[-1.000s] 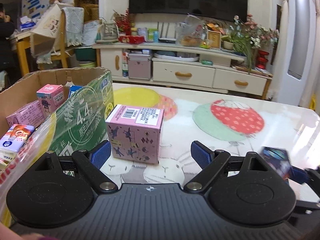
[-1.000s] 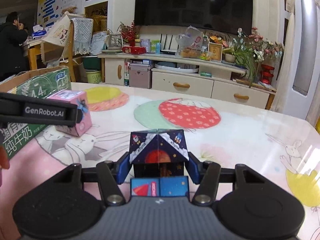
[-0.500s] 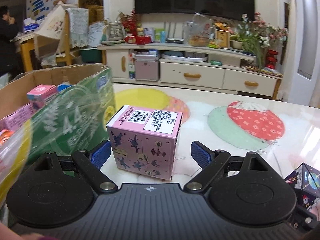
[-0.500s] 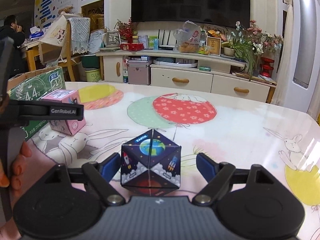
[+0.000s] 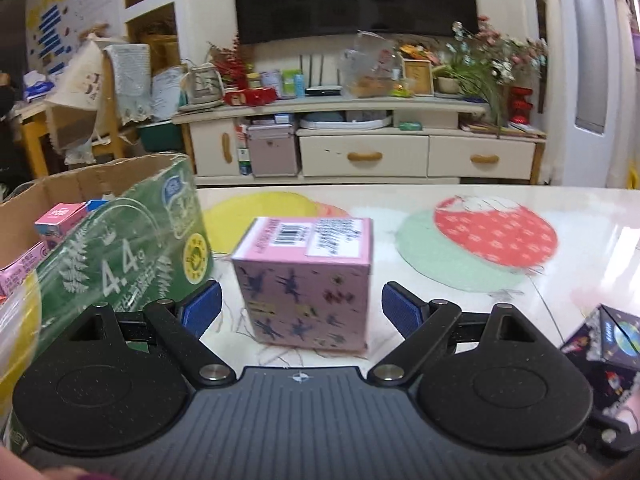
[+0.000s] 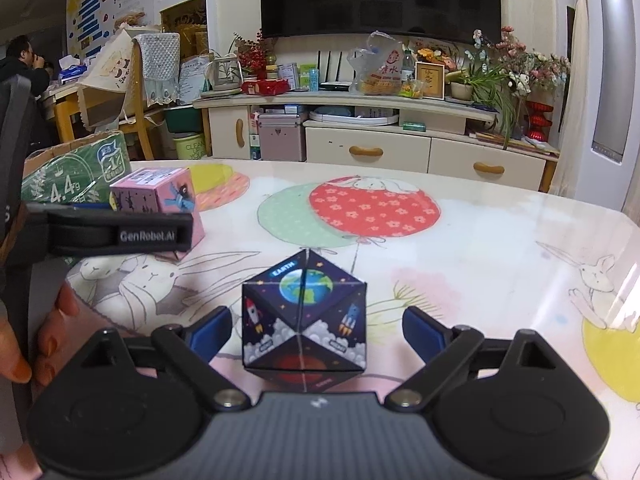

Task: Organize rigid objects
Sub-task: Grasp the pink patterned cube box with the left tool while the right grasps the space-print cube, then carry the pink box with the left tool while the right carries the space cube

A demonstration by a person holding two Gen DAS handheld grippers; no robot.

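Observation:
A pink box (image 5: pixel 306 280) with a barcode on top stands on the table between the blue pads of my open left gripper (image 5: pixel 302 308), with gaps on both sides. It also shows in the right wrist view (image 6: pixel 160 200), behind the left gripper's side. A dark space-print cube (image 6: pixel 304 316) with an Earth picture sits on the table between the pads of my open right gripper (image 6: pixel 318 326), not touched. The cube also shows at the right edge of the left wrist view (image 5: pixel 604 344).
A green cardboard carton (image 5: pixel 120 256) holding several small boxes stands just left of the pink box. The table (image 6: pixel 460 272) has a balloon and rabbit print cover. A TV cabinet (image 6: pixel 380 136) stands beyond the far edge.
My right gripper opened and let the space cube down onto the table. My left gripper moved forward, so the pink box now sits squarely between its pads.

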